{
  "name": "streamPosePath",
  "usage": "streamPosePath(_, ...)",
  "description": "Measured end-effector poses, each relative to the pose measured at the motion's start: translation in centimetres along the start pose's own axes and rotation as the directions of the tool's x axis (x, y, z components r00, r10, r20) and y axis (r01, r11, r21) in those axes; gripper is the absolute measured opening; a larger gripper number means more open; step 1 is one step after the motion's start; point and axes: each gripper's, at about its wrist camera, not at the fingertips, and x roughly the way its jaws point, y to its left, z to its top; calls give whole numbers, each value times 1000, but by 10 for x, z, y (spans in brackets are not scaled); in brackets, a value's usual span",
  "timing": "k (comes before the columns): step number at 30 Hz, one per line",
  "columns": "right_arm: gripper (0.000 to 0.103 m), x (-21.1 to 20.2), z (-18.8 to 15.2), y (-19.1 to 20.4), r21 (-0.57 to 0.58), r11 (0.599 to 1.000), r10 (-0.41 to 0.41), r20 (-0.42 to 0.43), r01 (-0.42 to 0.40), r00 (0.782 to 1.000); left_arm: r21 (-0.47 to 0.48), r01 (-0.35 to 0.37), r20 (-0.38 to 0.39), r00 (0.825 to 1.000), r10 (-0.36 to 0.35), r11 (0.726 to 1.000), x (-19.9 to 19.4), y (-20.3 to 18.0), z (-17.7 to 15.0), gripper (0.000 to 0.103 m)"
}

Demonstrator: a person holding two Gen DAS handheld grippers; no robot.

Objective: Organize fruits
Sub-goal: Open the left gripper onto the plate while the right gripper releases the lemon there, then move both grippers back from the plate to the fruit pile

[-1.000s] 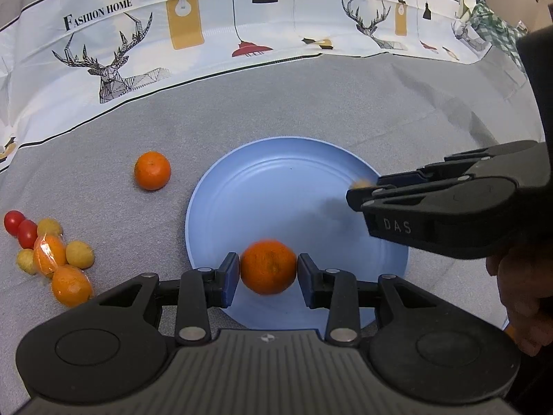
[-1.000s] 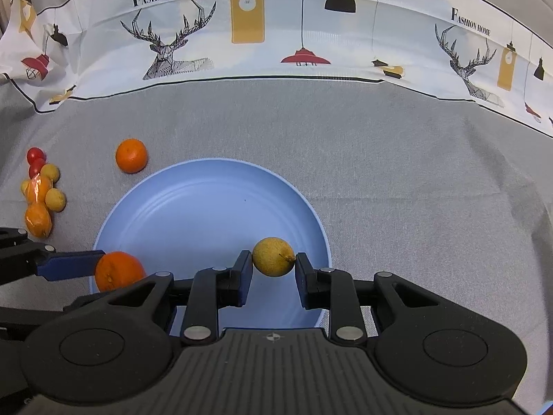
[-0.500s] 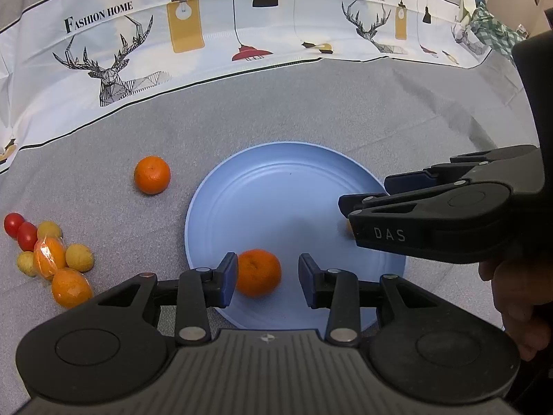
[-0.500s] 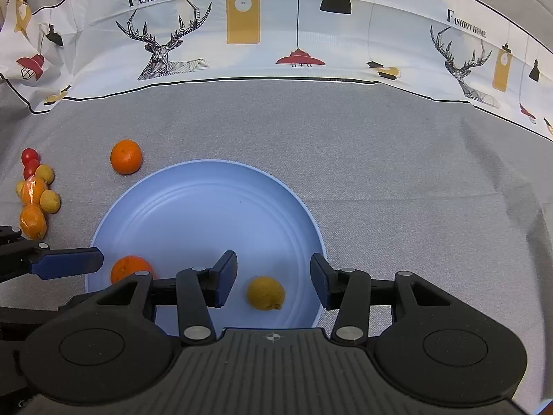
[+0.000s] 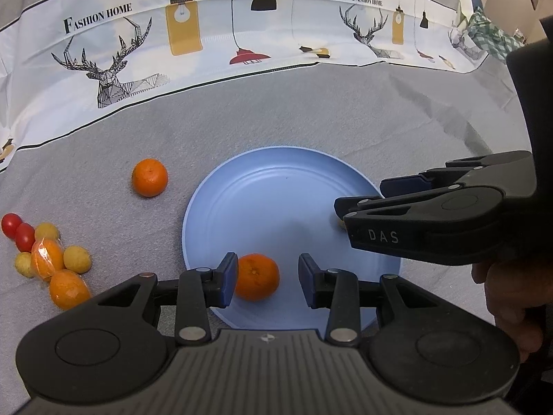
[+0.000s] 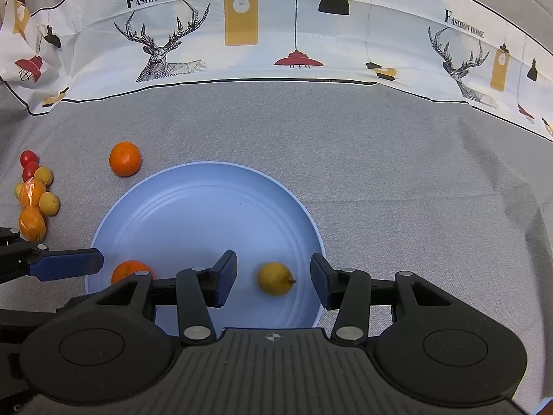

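A blue plate (image 5: 287, 186) lies on the grey cloth; it also shows in the right wrist view (image 6: 193, 207). My left gripper (image 5: 268, 278) is open, with an orange (image 5: 256, 277) resting on the plate's near edge between its fingers, close to the left finger. My right gripper (image 6: 273, 280) is open around a small yellow lemon (image 6: 275, 278) lying on the plate. The right gripper (image 5: 359, 204) shows from the side in the left wrist view and hides most of the lemon there. The orange (image 6: 128, 271) is partly hidden in the right wrist view.
A loose orange (image 5: 149, 182) sits left of the plate. Further left is a cluster of fruit: red cherry tomatoes (image 5: 17, 231), small yellow fruits (image 5: 76, 258) and wrapped oranges (image 5: 67, 288). A printed white cloth (image 5: 242, 34) rises at the back.
Both grippers opened and let go: the orange and the lemon now lie on the plate. Both grippers drew back slightly.
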Motion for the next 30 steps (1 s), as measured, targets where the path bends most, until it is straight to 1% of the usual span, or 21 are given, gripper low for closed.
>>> streamPosePath(7,49,-2,0,3,-3,1000,-13,16,13,1000,-43,-24,10,1000,25,999,-4,11,1,43)
streamPosePath(12,48,-3,0,7,-13,1000,-27,25,27,999,-45,-34,15,999,34,998,-6,15,1,42)
streamPosePath(14,44,-4,0,6,-6,1000,-29,32,30,999,-36,-32,20,999,32,999,-8,14,1,39)
streamPosePath(16,43,-5,1,6,7,1000,-31,37,31,999,-23,-29,21,999,30,999,-8,13,0,31)
streamPosePath(18,39,-6,0,6,20,999,-31,42,30,999,-16,-41,27,999,42,999,-9,13,0,29)
streamPosePath(19,35,-6,1,5,28,999,-30,46,29,998,-18,-46,32,998,46,999,-10,14,0,24)
streamPosePath(20,32,-6,1,5,34,999,-28,49,26,998,-25,-47,39,998,48,999,-12,16,1,22)
streamPosePath(21,30,-7,1,6,40,999,-24,52,22,998,-37,-48,48,998,50,998,-14,19,2,19)
streamPosePath(22,25,-7,1,6,44,999,-20,55,18,998,-50,-50,57,997,53,997,-16,22,3,17)
streamPosePath(23,23,-7,2,7,48,999,-16,59,13,998,-65,-56,67,996,60,996,-18,27,4,15)
streamPosePath(24,21,-8,2,8,51,999,-13,64,10,998,-79,-63,74,995,69,995,-21,31,5,9)
streamPosePath(25,16,-8,2,9,54,999,-8,70,5,998,-96,-71,81,994,79,993,-23,35,5,6)
streamPosePath(26,14,-9,2,11,57,998,-2,78,-2,997,-116,-77,88,992,87,990,-25,41,6,6)
streamPosePath(30,11,-11,5,20,58,998,18,107,-24,994,-206,-57,105,991,80,977,-34,65,11,0)
